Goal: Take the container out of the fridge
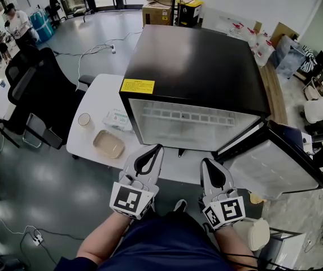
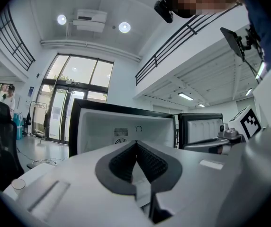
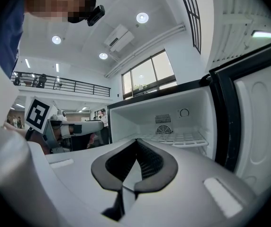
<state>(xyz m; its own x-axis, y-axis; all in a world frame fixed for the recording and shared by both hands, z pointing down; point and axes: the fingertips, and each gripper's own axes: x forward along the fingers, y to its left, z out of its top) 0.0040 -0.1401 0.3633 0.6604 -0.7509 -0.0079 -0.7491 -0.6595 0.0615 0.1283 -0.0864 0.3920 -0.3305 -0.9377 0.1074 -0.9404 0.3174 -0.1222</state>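
A black mini fridge (image 1: 195,66) stands on the white table (image 1: 99,95) with its door (image 1: 274,165) swung open to the right. Inside I see only a white wire shelf (image 1: 195,116). A shallow beige container (image 1: 109,144) lies on the table left of the fridge. My left gripper (image 1: 159,147) and right gripper (image 1: 205,161) are side by side in front of the open fridge, both shut and empty. In the left gripper view the left gripper (image 2: 136,142) points at the fridge's opening (image 2: 121,124). The right gripper (image 3: 136,140) faces the shelf (image 3: 178,138).
A clear cup (image 1: 84,119) and a flat packet (image 1: 116,119) lie on the table near the container. A black office chair (image 1: 37,89) stands left of the table. Cardboard boxes (image 1: 157,13) sit behind the fridge, and cables trail over the floor.
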